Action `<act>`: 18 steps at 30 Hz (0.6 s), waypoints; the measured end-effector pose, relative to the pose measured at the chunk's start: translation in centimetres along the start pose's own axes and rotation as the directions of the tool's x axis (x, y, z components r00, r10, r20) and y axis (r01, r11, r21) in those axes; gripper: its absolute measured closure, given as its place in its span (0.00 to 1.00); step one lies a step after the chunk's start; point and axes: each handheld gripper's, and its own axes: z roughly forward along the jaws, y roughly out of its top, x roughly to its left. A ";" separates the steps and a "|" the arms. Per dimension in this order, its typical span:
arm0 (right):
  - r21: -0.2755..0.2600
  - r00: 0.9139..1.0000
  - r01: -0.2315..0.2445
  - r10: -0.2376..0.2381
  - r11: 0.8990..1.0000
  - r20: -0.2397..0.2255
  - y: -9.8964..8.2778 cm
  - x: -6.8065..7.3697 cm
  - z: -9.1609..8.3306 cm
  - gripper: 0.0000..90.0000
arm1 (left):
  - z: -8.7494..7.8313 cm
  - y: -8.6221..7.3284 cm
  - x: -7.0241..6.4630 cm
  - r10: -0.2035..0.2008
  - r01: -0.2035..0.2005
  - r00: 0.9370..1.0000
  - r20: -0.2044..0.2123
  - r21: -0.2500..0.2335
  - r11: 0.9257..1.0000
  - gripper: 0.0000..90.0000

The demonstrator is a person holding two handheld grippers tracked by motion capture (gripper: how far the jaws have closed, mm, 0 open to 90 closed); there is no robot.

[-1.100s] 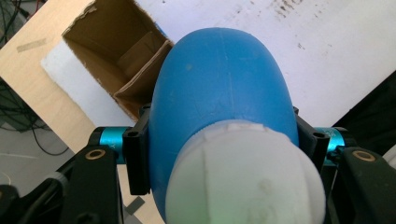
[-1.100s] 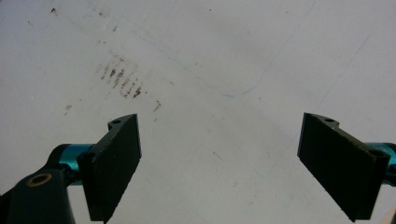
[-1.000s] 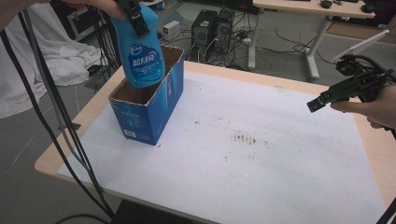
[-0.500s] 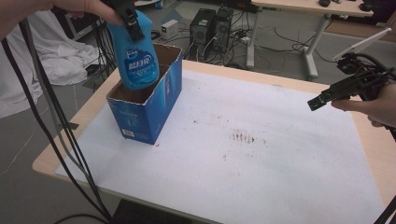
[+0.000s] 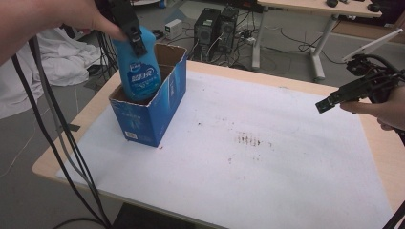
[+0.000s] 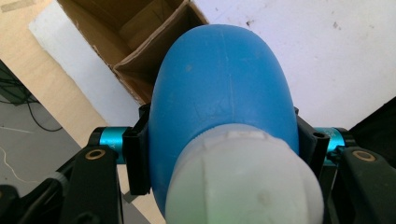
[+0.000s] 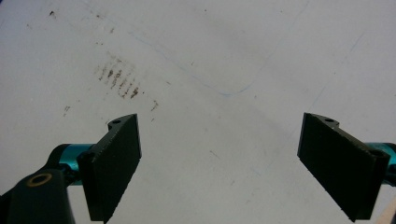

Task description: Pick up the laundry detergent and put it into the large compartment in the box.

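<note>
fingers (image 6: 137, 161) clamp glossy blue bottle (image 5: 140, 71), white cap.

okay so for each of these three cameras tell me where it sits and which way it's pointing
High view: above the person's side of the table, looking forward and down; a forearm at top left, the right hand at the right edge.
Left gripper view: on the left claw, looking down along the blue bottle it grips into the open box; both jaws show.
Right gripper view: on the right claw, looking down at the white sheet; jaws wide apart.
Shared: the high and left gripper views both show bottle and box.
</note>
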 end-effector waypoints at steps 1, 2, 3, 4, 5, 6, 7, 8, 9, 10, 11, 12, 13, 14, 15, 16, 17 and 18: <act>0.000 1.000 -0.001 0.001 1.000 0.001 0.0 0.0 0.0 0.14 | 0.3 -0.1 0.0 0.000 0.000 1.000 0.002 0.005 1.000 0.42; 0.001 1.000 0.001 -0.001 1.000 0.002 0.0 0.0 0.0 0.14 | 0.8 -0.2 0.1 -0.001 0.001 1.000 0.004 0.007 1.000 0.42; 0.002 1.000 -0.001 0.001 1.000 0.003 0.0 0.0 0.0 0.14 | 0.8 -0.2 0.1 -0.001 0.001 1.000 0.004 0.007 1.000 0.42; 0.002 1.000 0.000 0.000 1.000 0.002 0.0 0.0 0.0 0.14 | 1.1 -0.2 0.1 0.001 -0.001 1.000 0.006 0.013 1.000 0.42; 0.002 1.000 -0.002 0.002 1.000 0.001 0.0 0.0 0.0 0.14 | 1.4 -0.2 0.0 0.004 -0.005 1.000 0.007 0.019 1.000 0.42; 0.002 1.000 -0.002 0.002 1.000 0.001 0.0 0.0 0.0 0.14 | 1.7 -0.3 -0.1 0.002 -0.002 1.000 0.009 0.015 1.000 0.42; 0.004 1.000 -0.003 0.003 1.000 0.002 0.0 0.0 0.0 0.14 | 2.0 -0.3 -0.1 0.005 -0.005 1.000 0.011 0.020 1.000 0.42; 0.002 1.000 -0.004 0.004 1.000 0.001 0.0 -0.1 0.0 0.14 | 2.2 -0.3 -0.2 0.003 -0.003 1.000 0.013 0.016 1.000 0.42; 0.002 1.000 -0.005 0.005 1.000 0.001 0.0 -0.1 0.0 0.14 | 2.5 -0.4 -0.2 0.004 -0.005 1.000 0.018 0.022 1.000 0.42; 0.002 1.000 -0.005 0.005 1.000 0.001 0.0 -0.1 0.0 0.14 | 2.5 -0.4 -0.2 0.004 -0.005 1.000 0.018 0.022 1.000 0.42; 0.001 1.000 -0.001 0.001 1.000 0.003 0.0 -0.1 0.0 0.14 | 2.8 -0.4 -0.3 0.005 -0.006 1.000 0.021 0.022 1.000 0.42; 0.001 1.000 -0.001 0.001 1.000 0.003 0.0 -0.1 0.0 0.14 | 3.0 -0.5 -0.3 0.009 -0.010 1.000 0.022 0.025 1.000 0.42; 0.002 1.000 -0.003 0.003 1.000 0.001 0.0 -0.1 0.0 0.14 | 3.5 -0.5 -0.3 0.010 -0.010 1.000 0.025 0.025 1.000 0.42; 0.001 1.000 -0.001 0.001 1.000 0.004 0.0 -0.1 0.0 0.14 | 3.7 -0.6 -0.3 0.013 -0.014 1.000 0.026 0.028 1.000 0.42; 0.001 1.000 -0.001 0.001 1.000 0.004 0.0 -0.1 0.0 0.14 | 3.7 -0.6 -0.3 0.013 -0.014 1.000 0.026 0.028 1.000 0.42; 0.000 1.000 -0.002 0.002 1.000 0.004 0.0 -0.1 0.0 0.14 | 4.0 -0.6 -0.4 0.014 -0.015 1.000 0.027 0.036 0.999 0.42; -0.001 1.000 -0.001 0.001 1.000 0.003 0.0 -0.1 0.0 0.14 | 4.4 -0.6 -0.4 0.014 -0.015 1.000 0.028 0.038 0.999 0.42; -0.001 1.000 -0.001 0.001 1.000 0.003 0.0 -0.1 0.0 0.14 | 4.4 -0.6 -0.4 0.014 -0.015 1.000 0.028 0.038 0.999 0.42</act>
